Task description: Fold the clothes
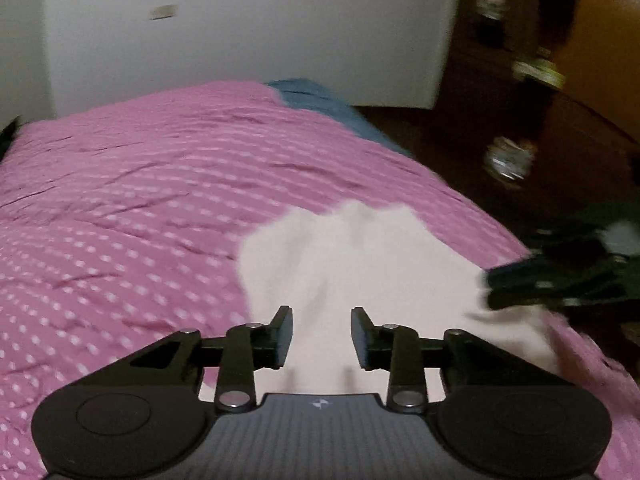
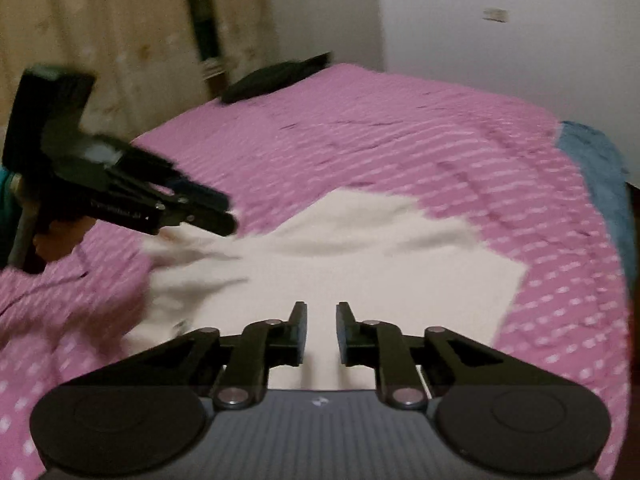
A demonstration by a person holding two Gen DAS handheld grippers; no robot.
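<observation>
Both claws, left (image 1: 321,336) and right (image 2: 321,334), are hovering open over the cloth (image 2: 360,264) on the bed (image 2: 360,140), likely preparing to pinch its edges.

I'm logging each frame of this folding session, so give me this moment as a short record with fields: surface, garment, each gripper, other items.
surface: bed under a pink bedspread with white dots, wrinkled
garment: cream-white cloth garment, lying on the bedspread, creased on its left part
left gripper: jaws apart, above the garment's near part, nothing between them
right gripper: jaws apart with a narrower gap, over the garment, nothing between them
other items: blue fabric at the bedspread's far edge; black object on the far side, too blurred to identify
</observation>
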